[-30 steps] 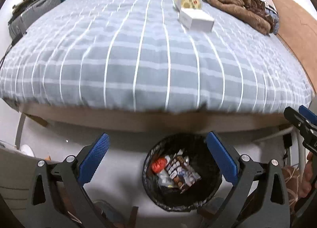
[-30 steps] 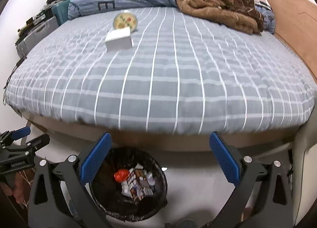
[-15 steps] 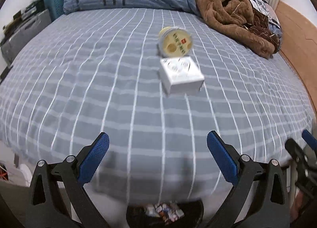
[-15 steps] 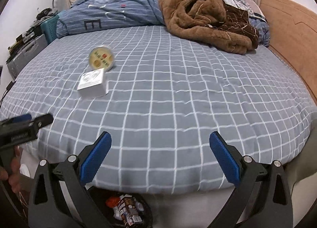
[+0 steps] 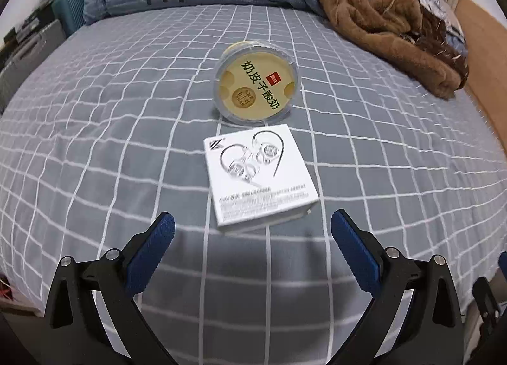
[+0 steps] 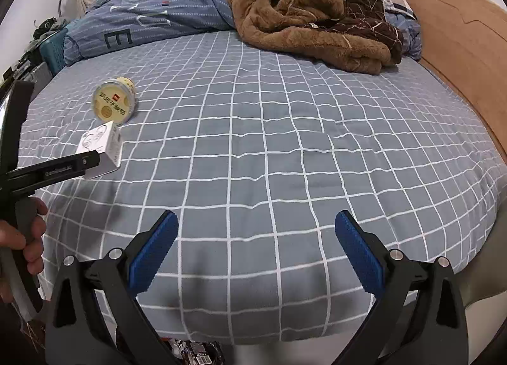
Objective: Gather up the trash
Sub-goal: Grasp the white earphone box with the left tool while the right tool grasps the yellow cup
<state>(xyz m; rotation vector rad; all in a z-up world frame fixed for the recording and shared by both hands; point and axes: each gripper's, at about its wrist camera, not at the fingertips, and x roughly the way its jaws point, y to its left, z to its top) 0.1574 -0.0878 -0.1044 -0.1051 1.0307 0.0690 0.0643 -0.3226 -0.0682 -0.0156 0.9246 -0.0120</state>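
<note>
While a second ago both cameras looked down past the edge of the bed (image 6: 285, 149) into the black trash bin, the left gripper (image 5: 252, 225) has since risen and advanced over the checked sheet, so that the white earphone box (image 5: 258, 174) now lies just ahead of it and the round yellow yogurt cup (image 5: 256, 82) sits on its side just beyond the box. That shift suggests one drop-off is finished and the next pickup is starting, with these two pieces judged to be the trash left on the bed. In the right wrist view only a sliver of the bin's contents (image 6: 196, 349) shows at the bottom edge. The left gripper's blue fingers (image 5: 152, 250) are spread wide, holding nothing and touching nothing; the box sits between their lines of reach but still forward of the tips. The right gripper (image 6: 255, 228) has also lifted, and hangs over bare sheet near the bed's front edge, its fingers (image 6: 358, 250) equally wide and empty, well apart from both items. A hand (image 6: 22, 238) grips the left tool's handle. The brown blanket (image 6: 310, 13) stays heaped far back.
</note>
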